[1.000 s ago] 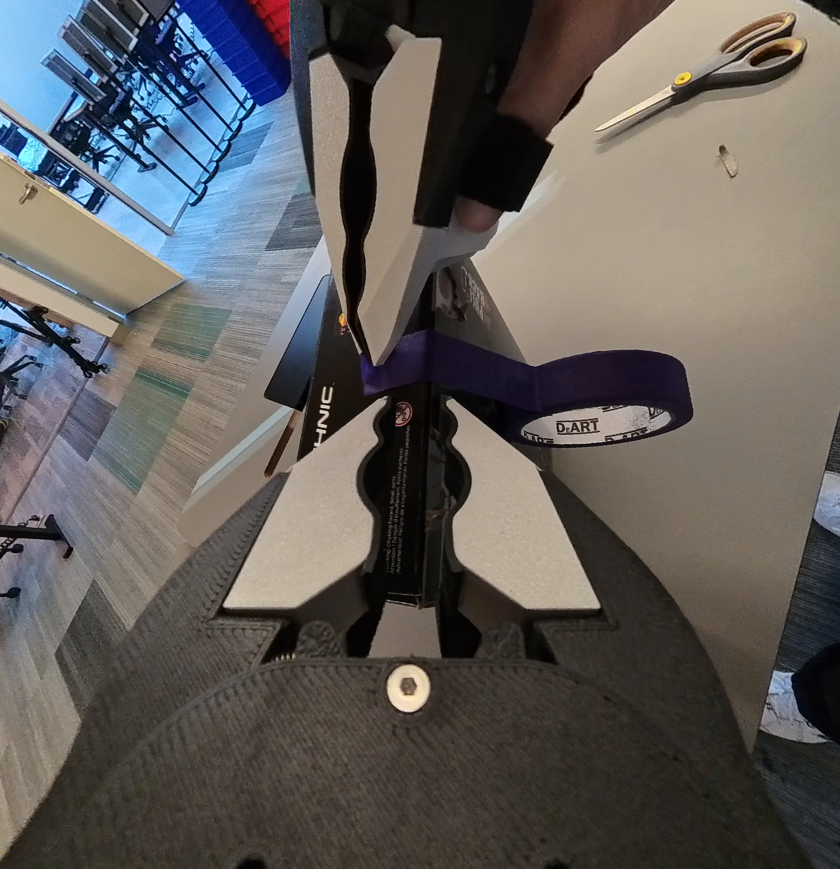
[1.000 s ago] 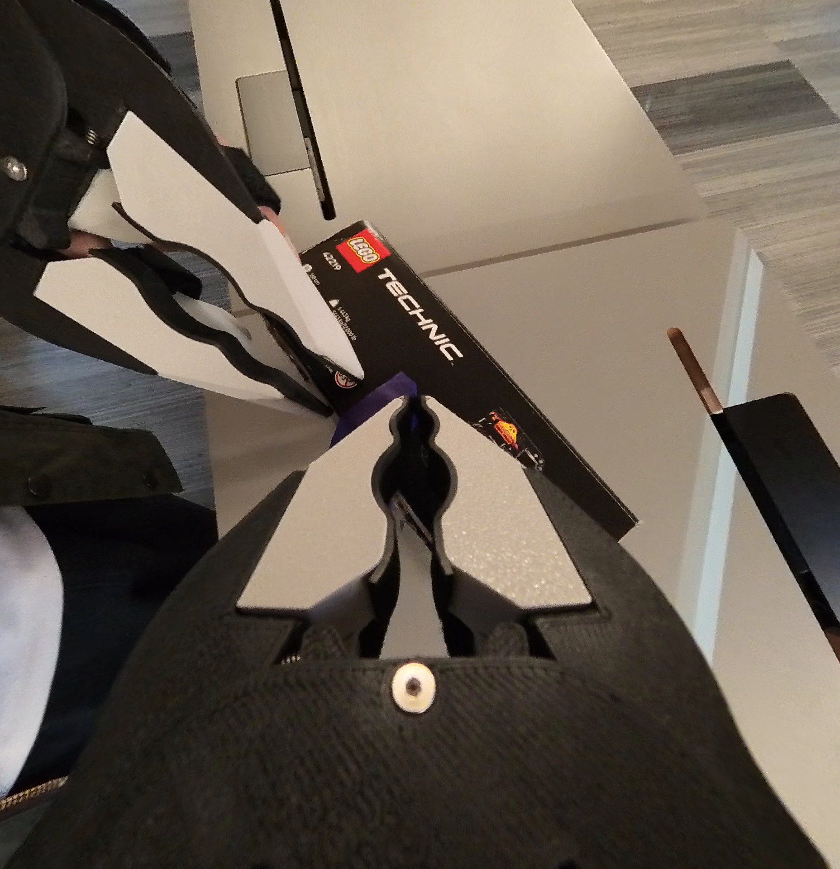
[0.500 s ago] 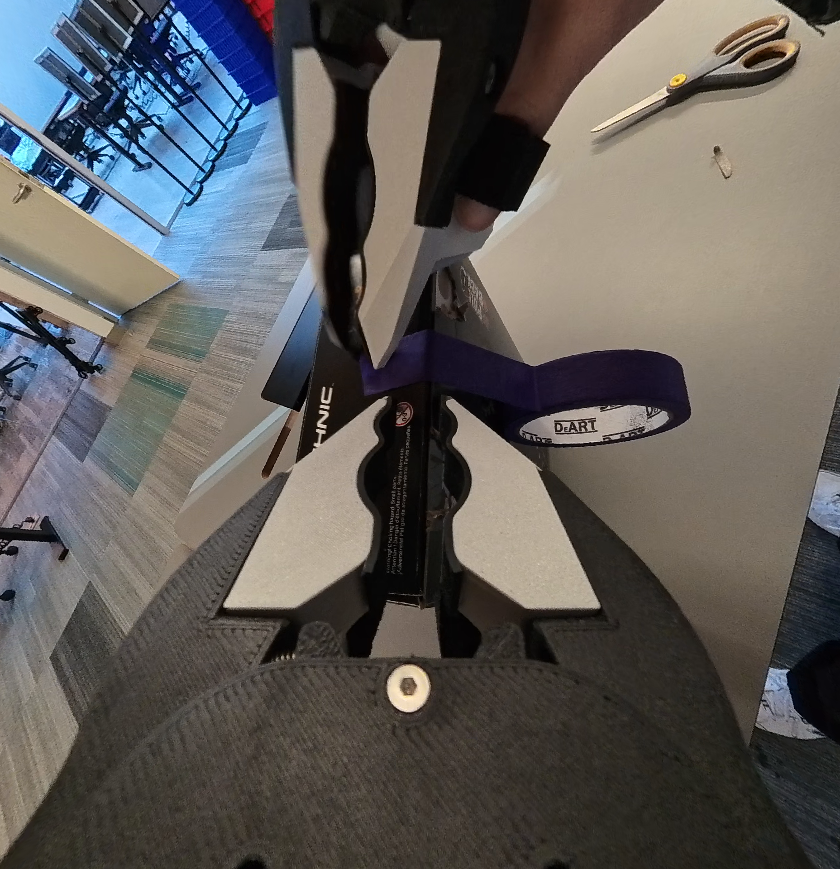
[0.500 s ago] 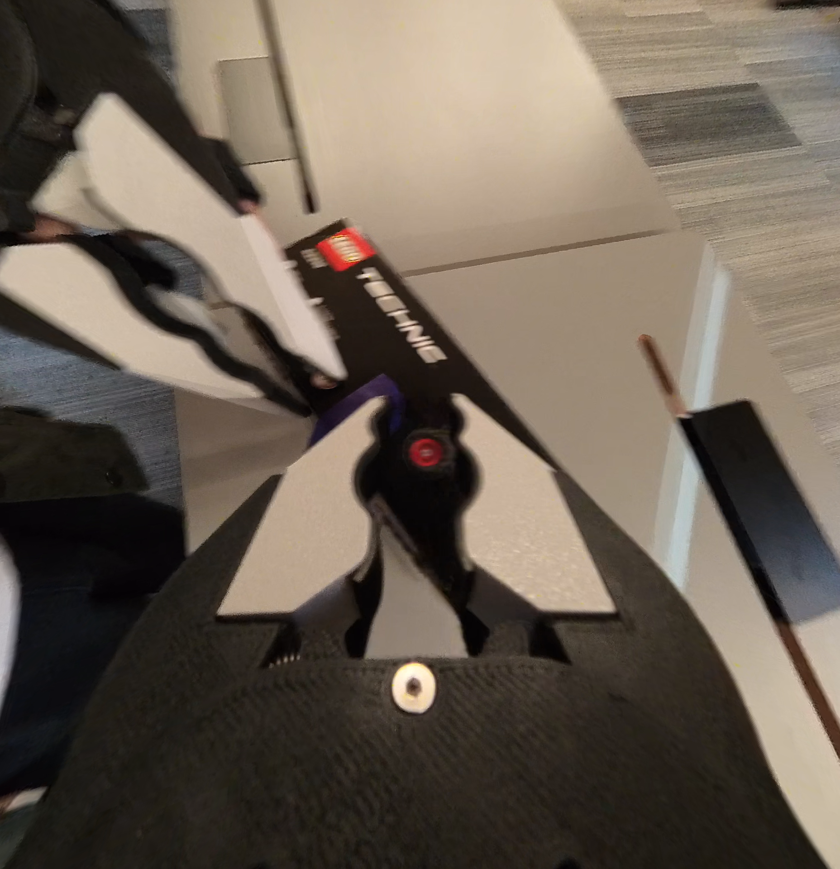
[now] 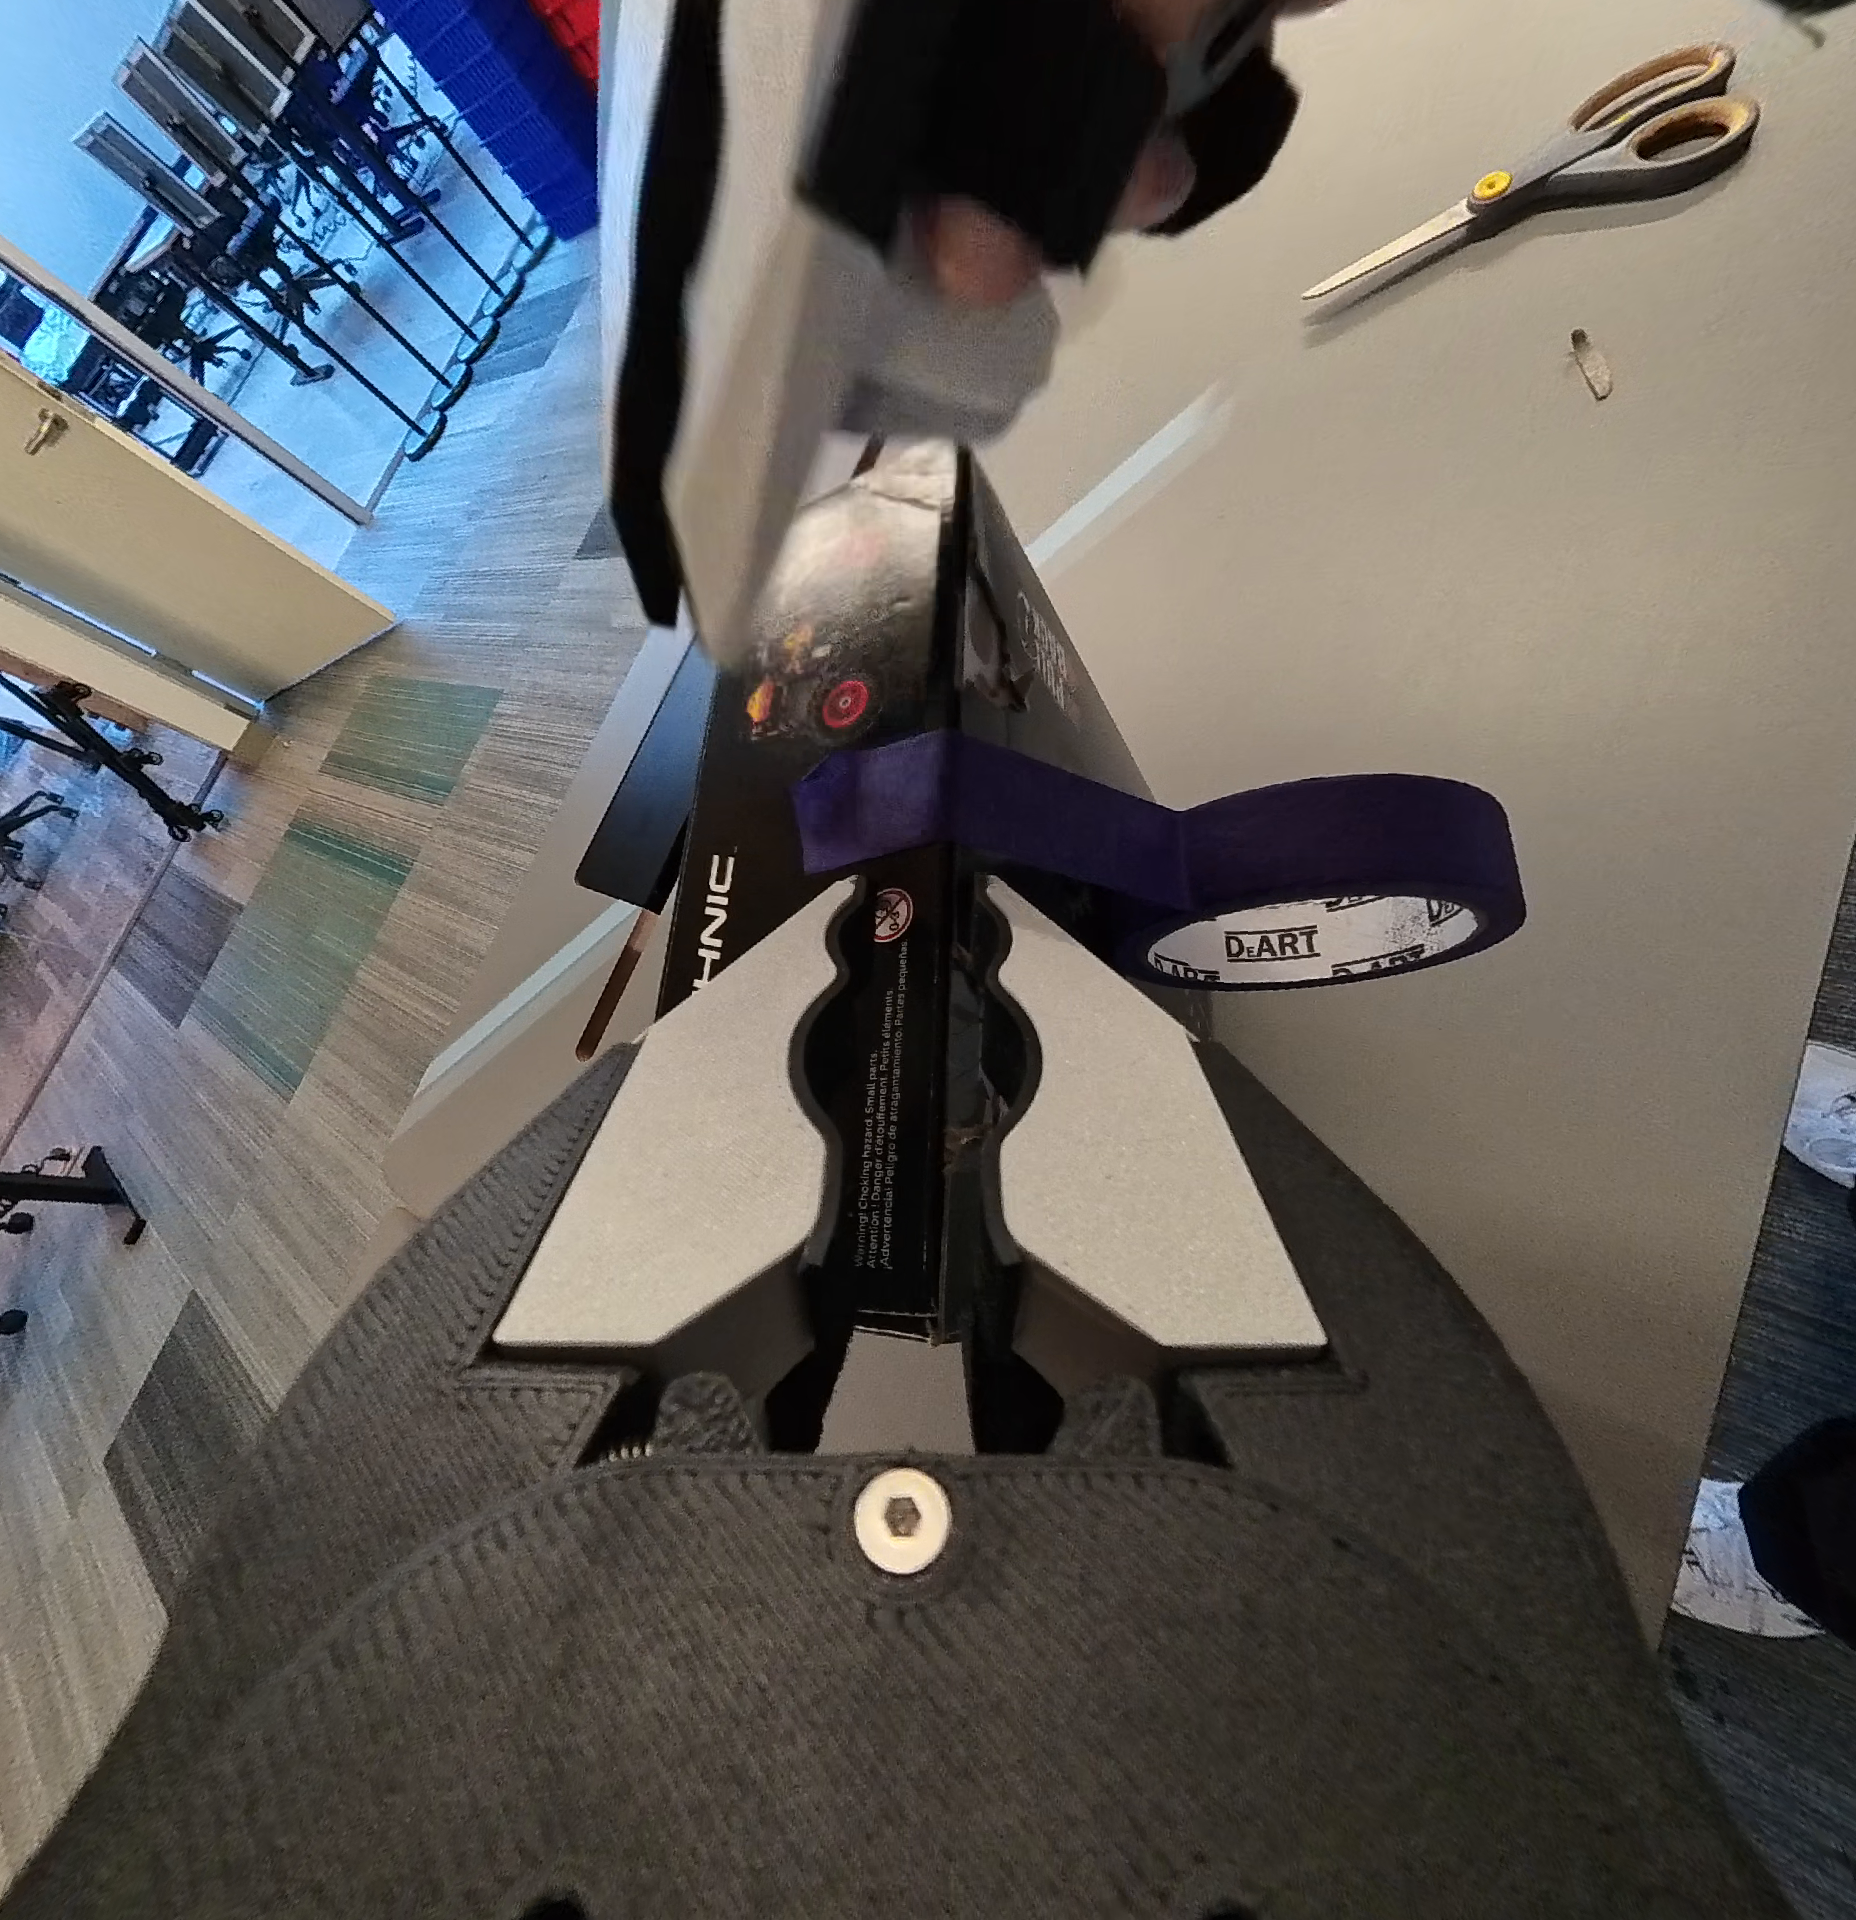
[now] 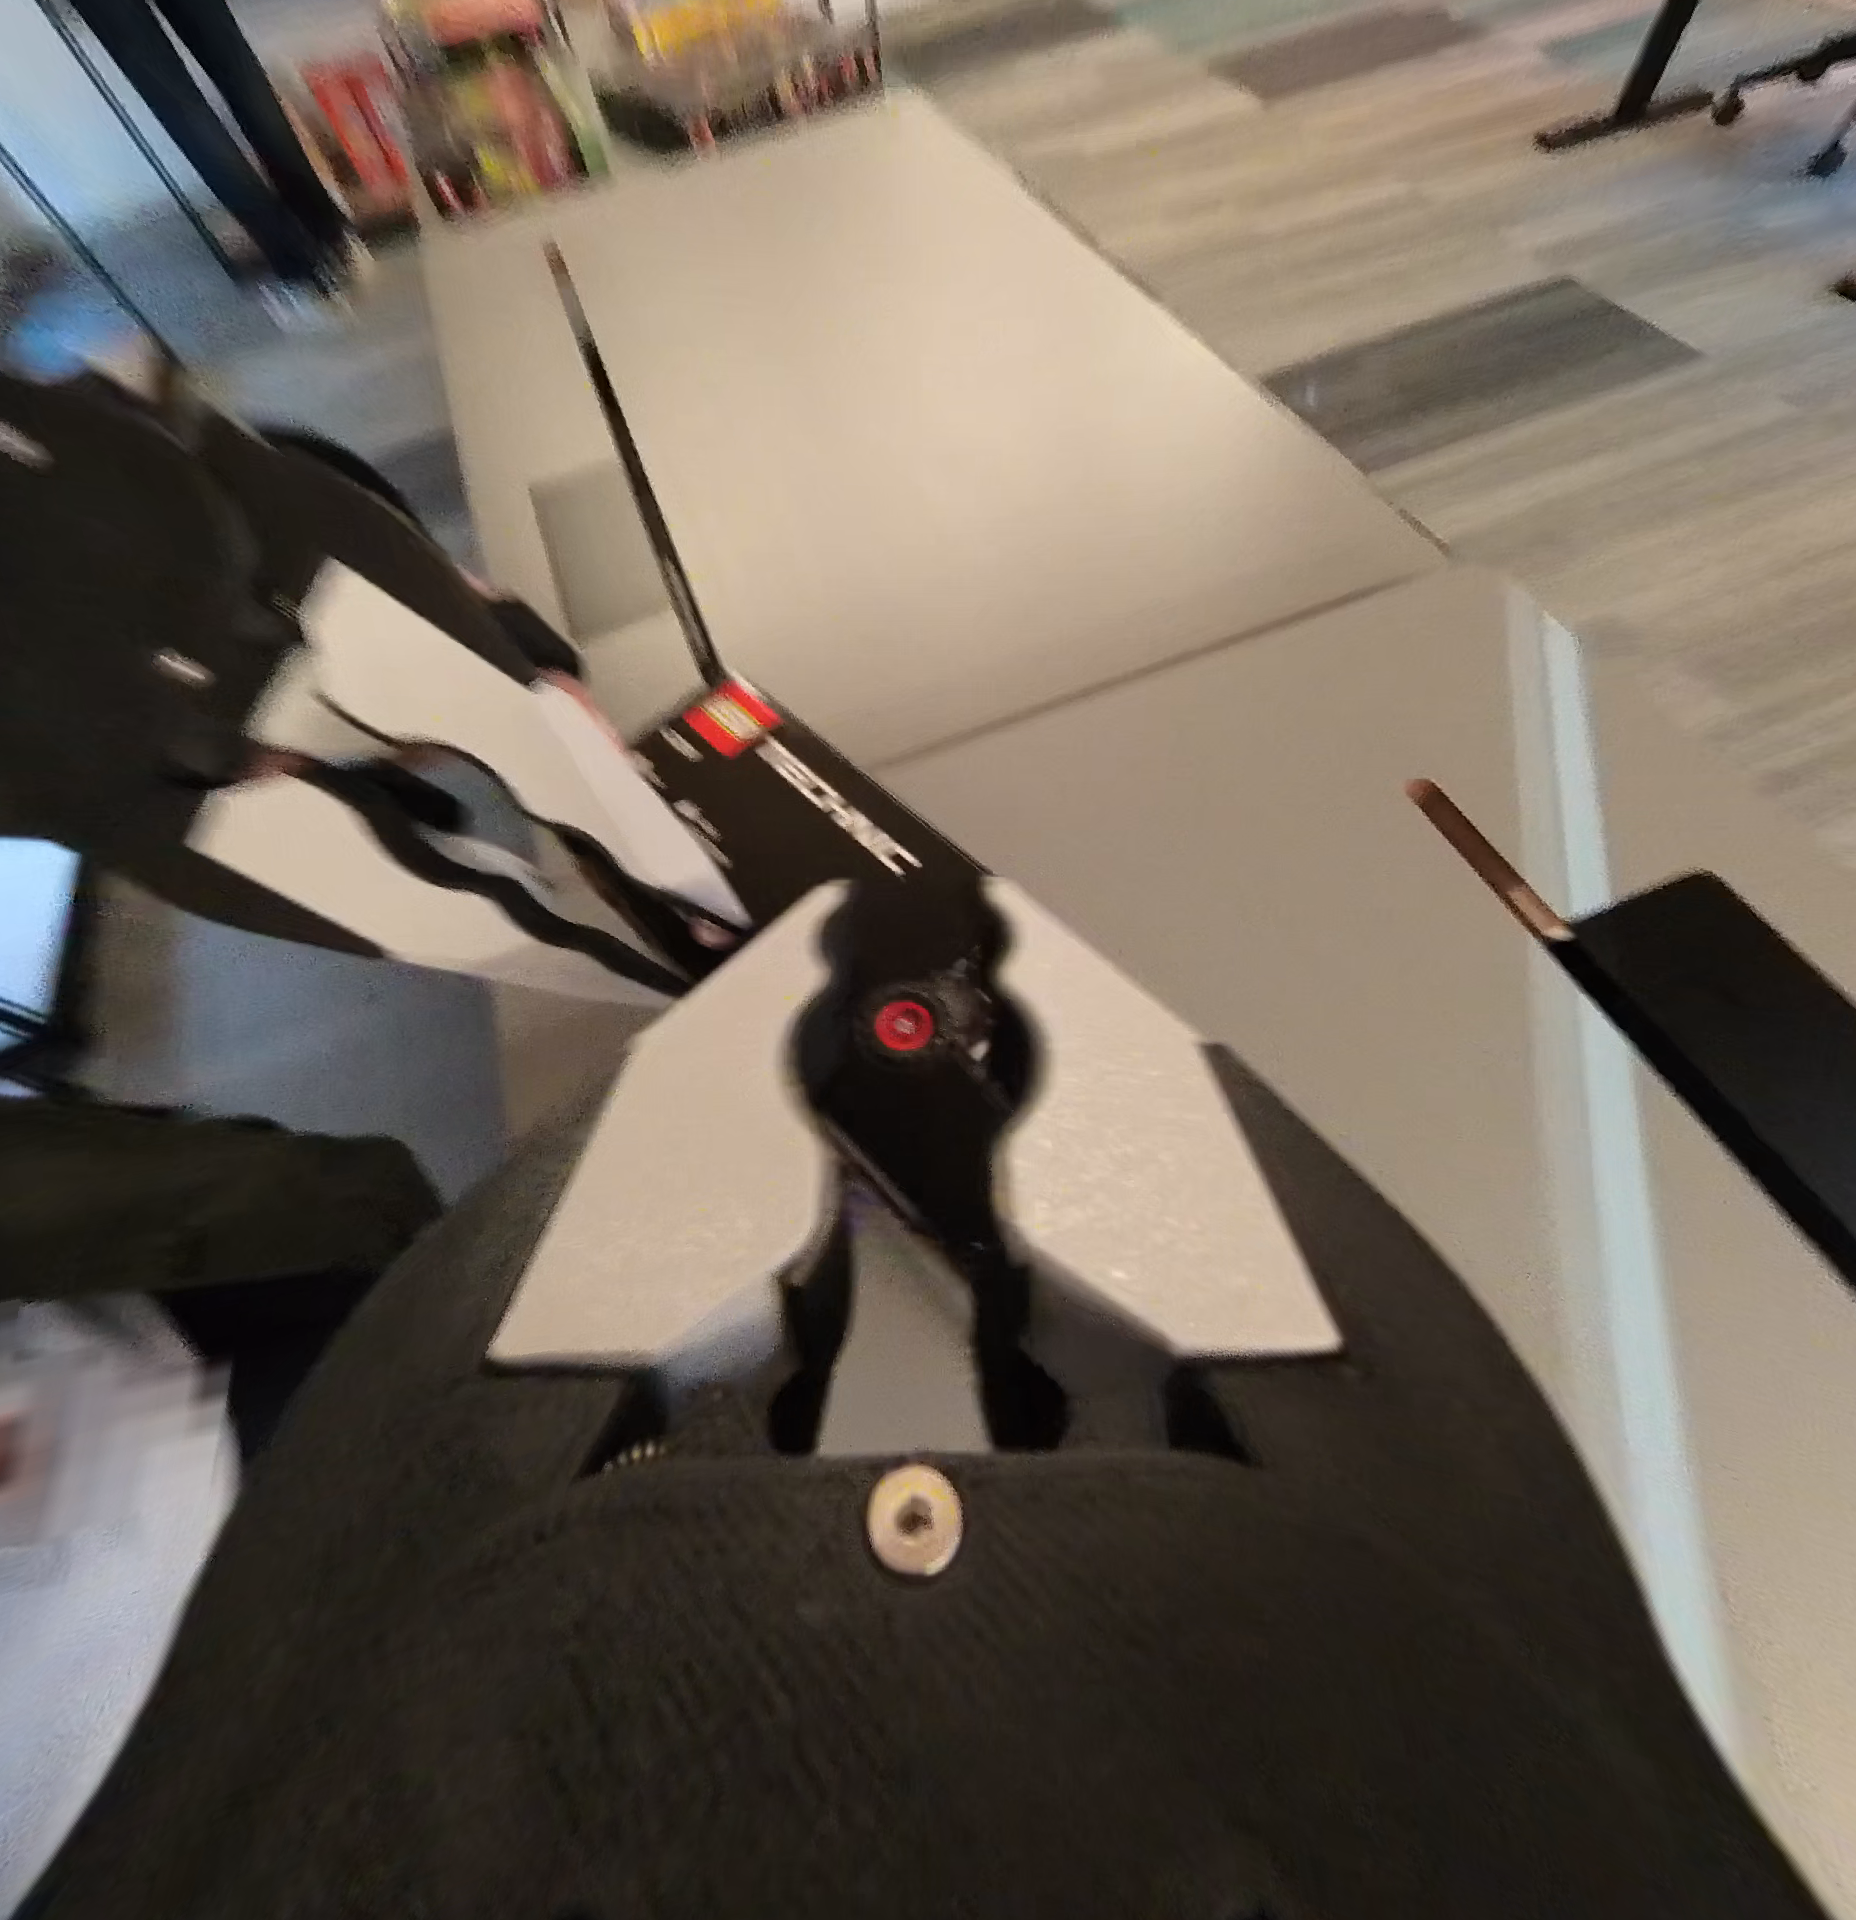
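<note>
Edgewise, black box (image 5: 908, 1049) pinched in left tool (image 5: 919, 883), pointing away, right tool (image 6: 916, 888) spread.

Pale grey table (image 5: 1423, 644), scissors (image 5: 1547, 166) and a small scrap (image 5: 1589, 364) lying on it

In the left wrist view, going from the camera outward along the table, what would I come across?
Left gripper clamped on the black toy box → purple tape strip stuck across the box → purple tape roll → small scrap → scissors.
</note>
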